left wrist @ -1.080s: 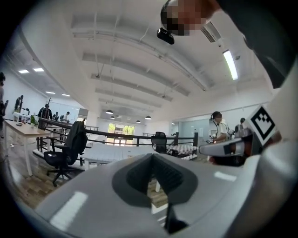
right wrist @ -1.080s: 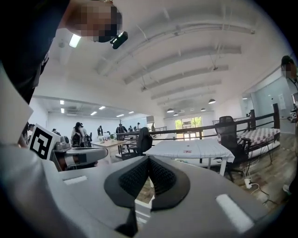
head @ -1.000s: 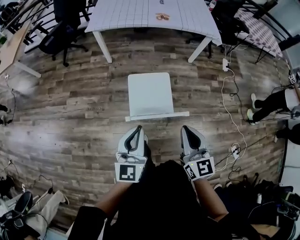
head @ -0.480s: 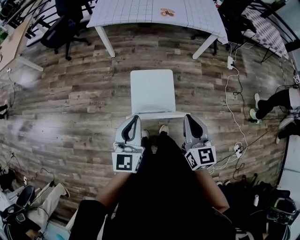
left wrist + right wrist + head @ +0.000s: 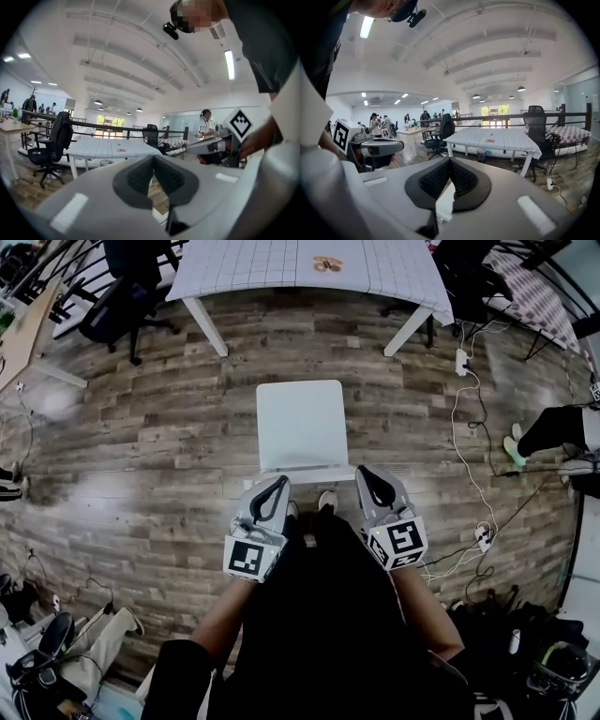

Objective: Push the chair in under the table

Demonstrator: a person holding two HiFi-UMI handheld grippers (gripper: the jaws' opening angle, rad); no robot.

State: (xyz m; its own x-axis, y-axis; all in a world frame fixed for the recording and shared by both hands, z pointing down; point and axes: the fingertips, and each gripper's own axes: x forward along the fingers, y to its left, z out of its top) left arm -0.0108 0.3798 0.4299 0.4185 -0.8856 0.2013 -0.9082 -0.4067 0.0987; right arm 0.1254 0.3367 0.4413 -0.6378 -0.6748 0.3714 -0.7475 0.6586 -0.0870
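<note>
A white chair point(image 5: 302, 423) stands on the wood floor, a gap away from the white gridded table point(image 5: 281, 263) at the top of the head view. Its backrest rail point(image 5: 300, 472) faces me. My left gripper point(image 5: 277, 482) is shut and empty, its tip at the rail's left end. At the rail's right end my right gripper point(image 5: 367, 472) is also shut and empty. Whether either tip touches the rail I cannot tell. In the left gripper view the shut left gripper point(image 5: 153, 157) points toward the table point(image 5: 110, 147). The right gripper point(image 5: 450, 160) likewise faces the table point(image 5: 497, 137).
Black office chairs point(image 5: 122, 296) stand at the table's left and right. White cables and a power strip point(image 5: 461, 362) trail across the floor on the right, near a seated person's legs point(image 5: 548, 432). A wooden table point(image 5: 23, 329) sits far left. Bags lie behind me.
Both grippers have moved forward from short of the chair up to its backrest rail, as I stepped closer. The chair keeps its distance from the table.
</note>
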